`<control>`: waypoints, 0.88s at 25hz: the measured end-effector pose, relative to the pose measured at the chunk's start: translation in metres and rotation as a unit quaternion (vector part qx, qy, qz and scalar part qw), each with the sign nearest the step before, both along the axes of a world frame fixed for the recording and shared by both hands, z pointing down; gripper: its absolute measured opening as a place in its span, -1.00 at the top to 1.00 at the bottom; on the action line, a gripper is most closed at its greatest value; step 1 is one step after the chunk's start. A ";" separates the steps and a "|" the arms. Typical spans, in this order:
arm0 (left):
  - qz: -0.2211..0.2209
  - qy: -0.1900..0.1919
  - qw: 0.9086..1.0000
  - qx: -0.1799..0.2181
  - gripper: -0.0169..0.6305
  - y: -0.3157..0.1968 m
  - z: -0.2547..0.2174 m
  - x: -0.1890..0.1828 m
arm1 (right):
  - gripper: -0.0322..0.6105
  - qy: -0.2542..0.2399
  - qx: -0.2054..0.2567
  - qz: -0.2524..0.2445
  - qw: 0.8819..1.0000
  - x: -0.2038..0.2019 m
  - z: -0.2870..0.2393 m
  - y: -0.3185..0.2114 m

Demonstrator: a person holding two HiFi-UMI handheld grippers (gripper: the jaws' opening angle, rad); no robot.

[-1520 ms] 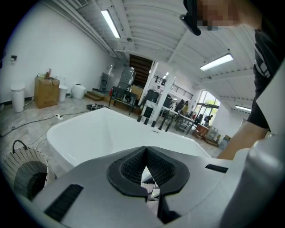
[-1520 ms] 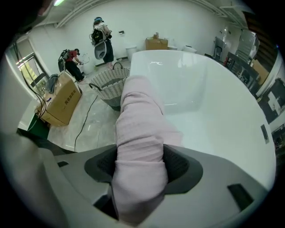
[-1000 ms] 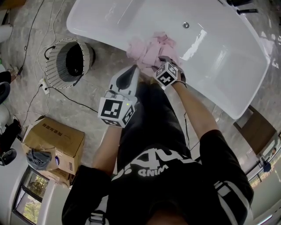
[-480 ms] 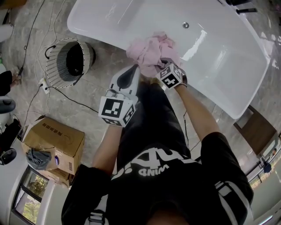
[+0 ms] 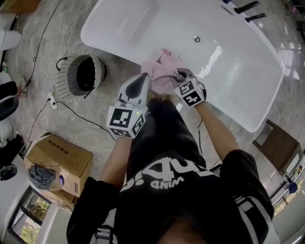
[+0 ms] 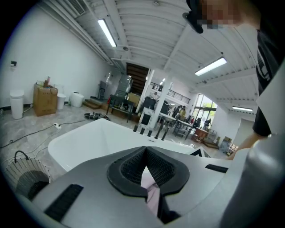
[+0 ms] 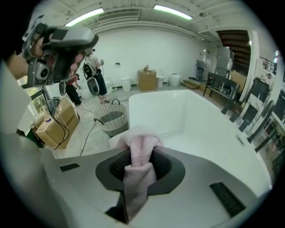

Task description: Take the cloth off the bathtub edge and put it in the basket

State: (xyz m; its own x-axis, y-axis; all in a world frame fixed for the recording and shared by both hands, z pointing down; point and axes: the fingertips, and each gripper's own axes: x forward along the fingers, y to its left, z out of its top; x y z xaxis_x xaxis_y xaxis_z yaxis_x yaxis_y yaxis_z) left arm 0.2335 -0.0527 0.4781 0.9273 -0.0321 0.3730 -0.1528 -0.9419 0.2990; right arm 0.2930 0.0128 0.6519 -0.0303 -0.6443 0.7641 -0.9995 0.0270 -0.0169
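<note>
A pink cloth [image 5: 161,67] lies bunched on the near edge of the white bathtub [image 5: 119,50]. My right gripper [image 5: 178,76] has a fold of the cloth [image 7: 139,167] between its jaws; they are closing and the pads pinch the fabric. The left gripper [image 5: 142,79] hovers just left of the cloth with its jaws together, and a sliver of pink cloth [image 6: 152,196] shows through the gap behind the tips [image 6: 146,149]. The woven basket [image 5: 80,76] stands on the floor left of the tub, also visible as the basket [image 7: 111,119] in the right gripper view.
Cables [image 5: 71,107] trail over the marble floor round the basket. A cardboard box [image 5: 59,162] sits at the lower left. Black taps [image 5: 248,8] and a drain [image 5: 197,39] are at the tub's far side. A dark wooden piece [image 5: 277,143] stands at the right.
The right gripper's jaws have closed on the cloth, which is now gathered into a tighter bunch. The left gripper has stayed beside it.
</note>
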 end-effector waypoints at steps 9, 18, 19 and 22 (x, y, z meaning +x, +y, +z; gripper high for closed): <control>-0.004 0.041 0.999 0.025 0.91 0.015 -0.077 -0.007 | 0.69 0.064 0.141 0.021 0.988 0.034 -0.190 -0.021; -0.032 0.079 0.995 0.061 0.91 0.017 -0.133 -0.009 | 0.69 0.111 0.282 0.014 0.953 0.060 -0.378 -0.037; -0.035 0.081 0.994 0.063 0.91 0.017 -0.137 -0.011 | 0.69 0.117 0.292 0.012 0.949 0.061 -0.393 -0.038; -0.049 0.088 0.992 0.074 0.91 0.017 -0.148 -0.018 | 0.69 0.128 0.315 0.003 0.940 0.058 -0.425 -0.041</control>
